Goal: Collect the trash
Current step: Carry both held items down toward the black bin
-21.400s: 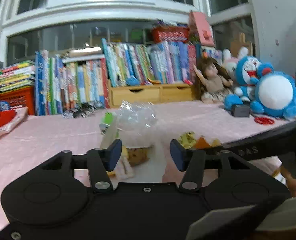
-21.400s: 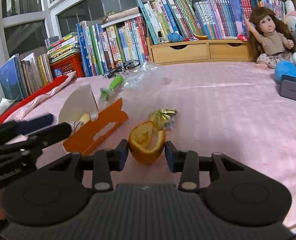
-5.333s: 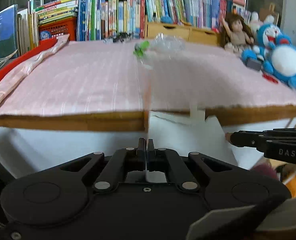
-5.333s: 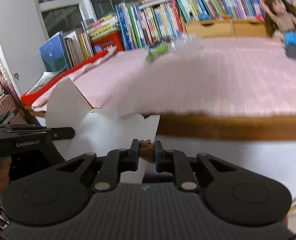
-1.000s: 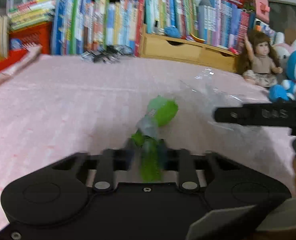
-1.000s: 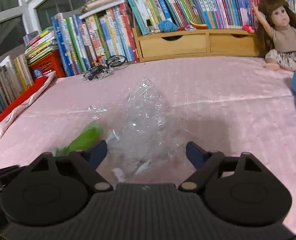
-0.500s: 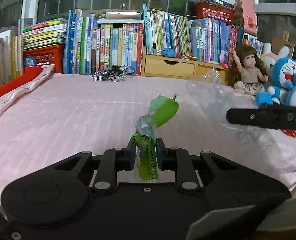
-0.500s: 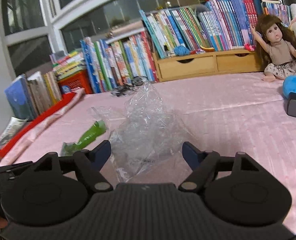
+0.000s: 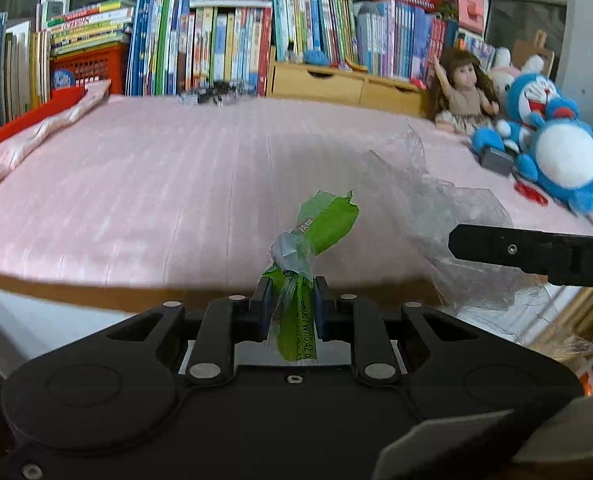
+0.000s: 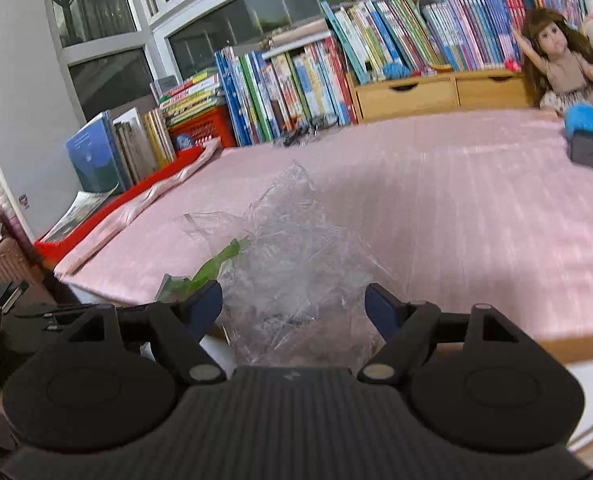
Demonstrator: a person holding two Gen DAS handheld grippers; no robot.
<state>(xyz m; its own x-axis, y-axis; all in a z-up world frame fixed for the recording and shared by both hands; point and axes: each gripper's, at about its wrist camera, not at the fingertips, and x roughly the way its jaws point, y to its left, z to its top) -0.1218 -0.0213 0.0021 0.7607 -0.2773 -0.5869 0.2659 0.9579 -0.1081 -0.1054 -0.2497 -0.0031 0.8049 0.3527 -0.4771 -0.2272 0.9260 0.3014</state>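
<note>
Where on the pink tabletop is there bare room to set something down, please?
The middle of the pink tabletop is bare, between the folded cloth, the books and the toys. It is crowded near the toys, and along the books where a small dark jumble lies.

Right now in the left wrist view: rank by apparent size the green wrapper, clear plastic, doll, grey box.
1. Clear plastic, the widest spread.
2. Green wrapper and doll: they look alike in size; the wrapper sits far nearer the camera, so no ranking between them.
3. Grey box, smallest.
</note>
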